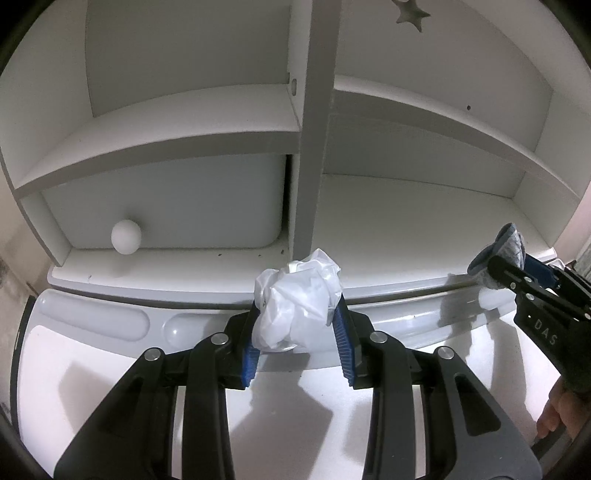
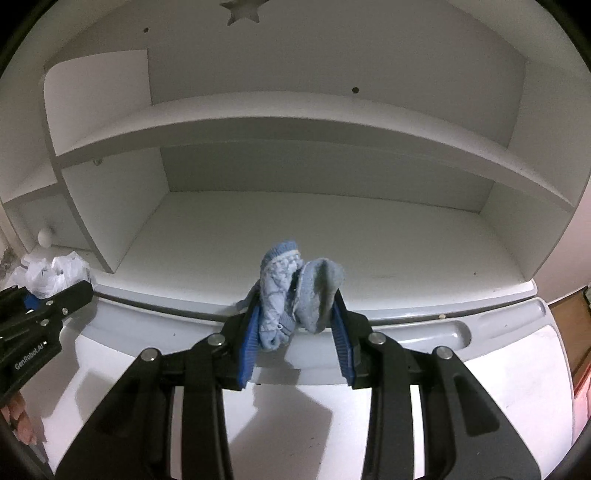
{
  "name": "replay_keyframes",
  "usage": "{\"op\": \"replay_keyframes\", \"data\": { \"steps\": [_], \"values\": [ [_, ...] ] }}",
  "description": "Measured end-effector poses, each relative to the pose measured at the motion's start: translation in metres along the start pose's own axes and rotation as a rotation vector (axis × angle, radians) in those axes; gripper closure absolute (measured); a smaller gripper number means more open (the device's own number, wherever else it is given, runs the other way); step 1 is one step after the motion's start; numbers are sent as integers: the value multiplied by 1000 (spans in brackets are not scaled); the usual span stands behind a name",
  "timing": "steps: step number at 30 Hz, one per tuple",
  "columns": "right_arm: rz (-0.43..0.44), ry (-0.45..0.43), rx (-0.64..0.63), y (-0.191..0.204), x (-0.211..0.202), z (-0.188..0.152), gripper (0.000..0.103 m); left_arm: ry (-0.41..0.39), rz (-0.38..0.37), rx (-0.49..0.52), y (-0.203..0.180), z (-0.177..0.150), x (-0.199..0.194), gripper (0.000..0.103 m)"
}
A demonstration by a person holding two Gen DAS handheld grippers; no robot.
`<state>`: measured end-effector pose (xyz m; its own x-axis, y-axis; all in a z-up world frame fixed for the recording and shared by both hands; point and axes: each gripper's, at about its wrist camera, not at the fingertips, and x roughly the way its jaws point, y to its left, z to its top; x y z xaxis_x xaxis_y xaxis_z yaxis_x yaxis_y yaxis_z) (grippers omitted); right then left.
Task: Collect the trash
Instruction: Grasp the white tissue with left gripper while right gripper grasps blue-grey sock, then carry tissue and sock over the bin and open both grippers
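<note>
Crumpled white plastic bag (image 1: pixel 297 301) sits pinched in your left claw (image 1: pixel 295 332), bunched blue knitted sock (image 2: pixel 295 295) in your right claw (image 2: pixel 297 328); next, find a bin.

A white shelf unit (image 1: pixel 192 122) stood on the white desk (image 2: pixel 498 369), split by an upright divider (image 1: pixel 314 147). A round white knob (image 1: pixel 126 236) sat low left; 1 star cutout (image 2: pixel 242 11) showed up top.

Crumpled white plastic bag (image 1: pixel 299 299) pinched in my left tool, raised just in front of the shelf unit (image 1: pixel 314 147), bunched blue knitted sock (image 2: pixel 295 295) clamped in my right tool, right of the bag
</note>
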<state>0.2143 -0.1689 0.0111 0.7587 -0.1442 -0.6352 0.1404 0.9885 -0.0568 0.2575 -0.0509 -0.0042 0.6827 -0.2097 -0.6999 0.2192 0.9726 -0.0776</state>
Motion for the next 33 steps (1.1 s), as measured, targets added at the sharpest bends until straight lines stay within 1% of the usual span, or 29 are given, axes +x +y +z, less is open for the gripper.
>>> {"op": "replay_keyframes", "data": {
  "steps": [15,18,22,25,27,31,33],
  "values": [
    [-8,-9,-4,-1,-7,-1,67,0,4,35,-15,1,1,69],
    [-6,-7,-5,5,1,0,67,0,4,38,-16,0,3,69],
    [-8,-11,-3,4,0,0,67,-7,10,45,-18,0,2,69],
    [-5,-15,5,2,-3,-3,67,-8,-30,47,-23,1,-2,69],
    [14,-5,13,-2,-7,-5,67,-13,-65,45,-32,3,-10,69],
    [21,-56,66,-38,-47,-12,67,-61,-114,97,-68,3,-43,69],
    [5,-89,93,-69,-78,-22,67,-86,-156,140,-98,-1,-66,69]
  ]
}}
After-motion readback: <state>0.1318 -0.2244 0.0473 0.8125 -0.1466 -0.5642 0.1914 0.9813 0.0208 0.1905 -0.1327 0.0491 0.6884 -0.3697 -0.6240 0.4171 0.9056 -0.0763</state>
